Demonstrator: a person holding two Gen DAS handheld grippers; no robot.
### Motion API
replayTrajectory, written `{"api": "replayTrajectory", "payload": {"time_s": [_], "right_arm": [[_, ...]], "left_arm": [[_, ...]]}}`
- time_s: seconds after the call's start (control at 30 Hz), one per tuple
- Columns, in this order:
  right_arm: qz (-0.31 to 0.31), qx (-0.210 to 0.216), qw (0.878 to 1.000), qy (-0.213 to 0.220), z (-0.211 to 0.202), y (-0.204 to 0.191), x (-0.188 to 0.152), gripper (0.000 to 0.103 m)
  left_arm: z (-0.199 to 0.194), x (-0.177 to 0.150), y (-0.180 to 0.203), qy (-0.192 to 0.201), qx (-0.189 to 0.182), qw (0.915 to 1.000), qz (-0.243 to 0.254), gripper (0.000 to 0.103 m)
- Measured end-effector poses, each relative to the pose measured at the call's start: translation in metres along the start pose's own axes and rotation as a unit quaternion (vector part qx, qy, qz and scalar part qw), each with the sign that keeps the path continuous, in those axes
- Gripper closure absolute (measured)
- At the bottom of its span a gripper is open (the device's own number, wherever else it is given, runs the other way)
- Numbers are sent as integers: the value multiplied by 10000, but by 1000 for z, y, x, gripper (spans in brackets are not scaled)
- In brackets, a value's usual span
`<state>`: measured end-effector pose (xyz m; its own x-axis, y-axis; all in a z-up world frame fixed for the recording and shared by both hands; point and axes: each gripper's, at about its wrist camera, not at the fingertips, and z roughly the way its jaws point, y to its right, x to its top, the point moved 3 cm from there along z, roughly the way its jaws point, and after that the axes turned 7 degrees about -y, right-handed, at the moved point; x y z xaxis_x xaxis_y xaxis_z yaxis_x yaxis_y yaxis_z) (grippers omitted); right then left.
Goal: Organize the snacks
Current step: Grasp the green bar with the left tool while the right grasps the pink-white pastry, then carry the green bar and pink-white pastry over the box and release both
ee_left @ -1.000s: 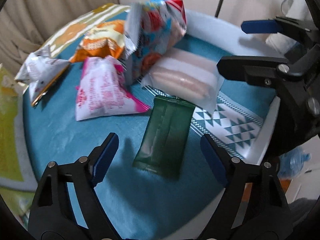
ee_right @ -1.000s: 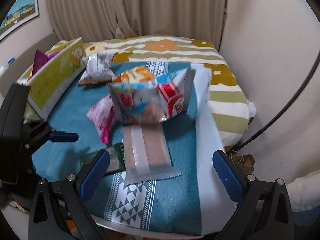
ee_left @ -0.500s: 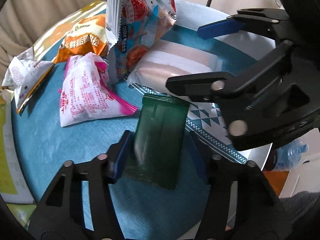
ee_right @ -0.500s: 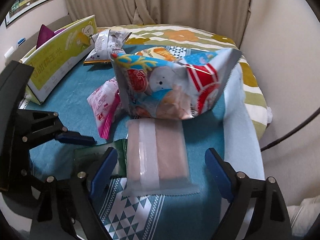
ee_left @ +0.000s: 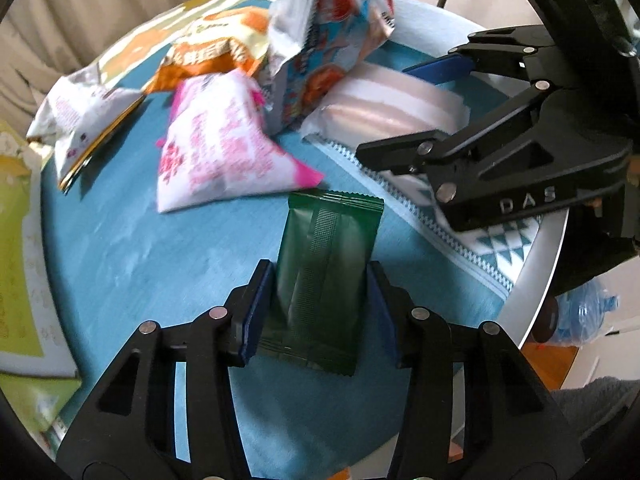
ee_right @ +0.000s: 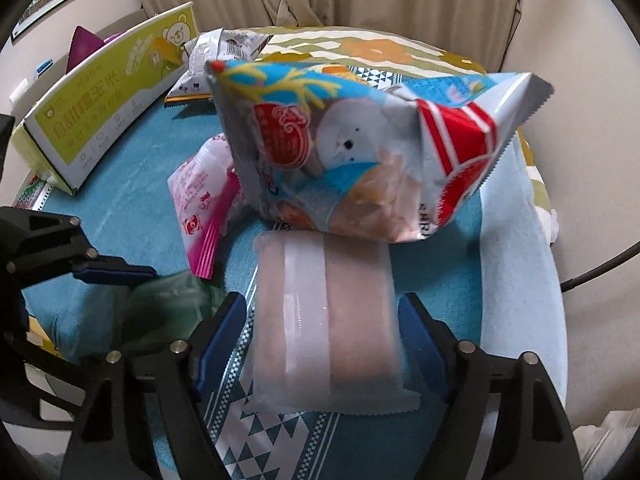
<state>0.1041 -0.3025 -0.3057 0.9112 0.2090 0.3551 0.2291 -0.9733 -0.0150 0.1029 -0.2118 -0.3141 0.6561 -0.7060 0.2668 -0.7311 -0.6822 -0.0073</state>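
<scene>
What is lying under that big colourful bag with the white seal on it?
The colourful seal bag leans over the far end of the pale pink wrapped packet and partly over the pink-and-white pouch. Whatever else sits beneath it is covered; only teal cloth shows around it.

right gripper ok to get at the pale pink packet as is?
Probably yes. The right gripper already straddles the pale pink packet, fingers closing either side with nothing between. The blue seal bag leans on its far end only.
</scene>
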Motion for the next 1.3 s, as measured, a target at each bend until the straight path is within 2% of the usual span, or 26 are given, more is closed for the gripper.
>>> {"api": "replayTrajectory", "payload": {"time_s": [0.2, 0.43, 0.5, 0.7, 0.97, 1.17, 1.3], "right_arm": [[23, -3, 9999, -103, 6, -2, -1, 29], [20, -117, 9997, -204, 11, -4, -2, 43], [38, -99, 9997, -213, 10, -5, -4, 44], [201, 15, 9995, -233, 2, -10, -17, 45], [311, 117, 9994, -38, -34, -25, -25, 45], [215, 165, 9995, 175, -74, -43, -9, 45], [110, 251, 9989, 382, -100, -54, 12, 45]], "left_arm": [[-4, -14, -14, -36, 49, 9997, -217, 60], [-6, -25, -22, -32, 87, 9992, -397, 60], [-3, -18, -28, -17, 93, 9990, -425, 60], [-16, -25, -32, 47, 112, 9987, -492, 60], [-61, -29, -32, 264, 166, 9971, -701, 60], [-111, -27, -46, 554, 233, 9925, -1069, 60], [-145, -33, -63, 782, 411, 9874, -1312, 60]]}}
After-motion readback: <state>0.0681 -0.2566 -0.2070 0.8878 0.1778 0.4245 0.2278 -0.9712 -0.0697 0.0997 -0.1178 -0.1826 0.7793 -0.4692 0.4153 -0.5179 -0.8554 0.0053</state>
